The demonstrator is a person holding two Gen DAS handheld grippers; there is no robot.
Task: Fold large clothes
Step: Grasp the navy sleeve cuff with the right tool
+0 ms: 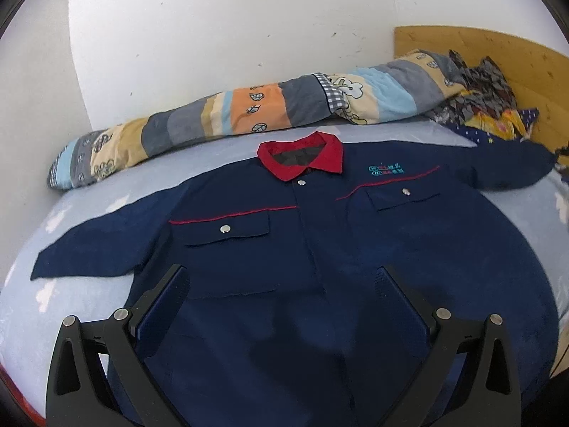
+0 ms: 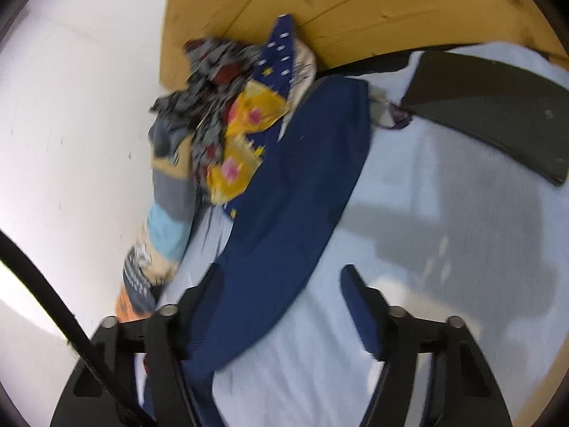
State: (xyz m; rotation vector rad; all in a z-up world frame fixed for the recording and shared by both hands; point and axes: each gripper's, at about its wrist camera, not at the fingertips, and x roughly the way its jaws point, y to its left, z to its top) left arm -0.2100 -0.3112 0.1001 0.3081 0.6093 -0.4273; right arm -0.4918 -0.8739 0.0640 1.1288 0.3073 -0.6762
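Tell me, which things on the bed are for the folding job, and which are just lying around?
For the job:
navy jacket, spread flat, with its sleeve
left gripper and right gripper, both with jaws open

Just lying around:
rolled striped quilt
heap of patterned cloth
wooden headboard
dark flat thing

Beneath the left gripper [image 1: 281, 281], the navy red-collared work jacket's [image 1: 320, 249] hem is cut off. The right wrist view is motion-blurred; its dark flat object [image 2: 498, 106] upper right stays unidentifiable.
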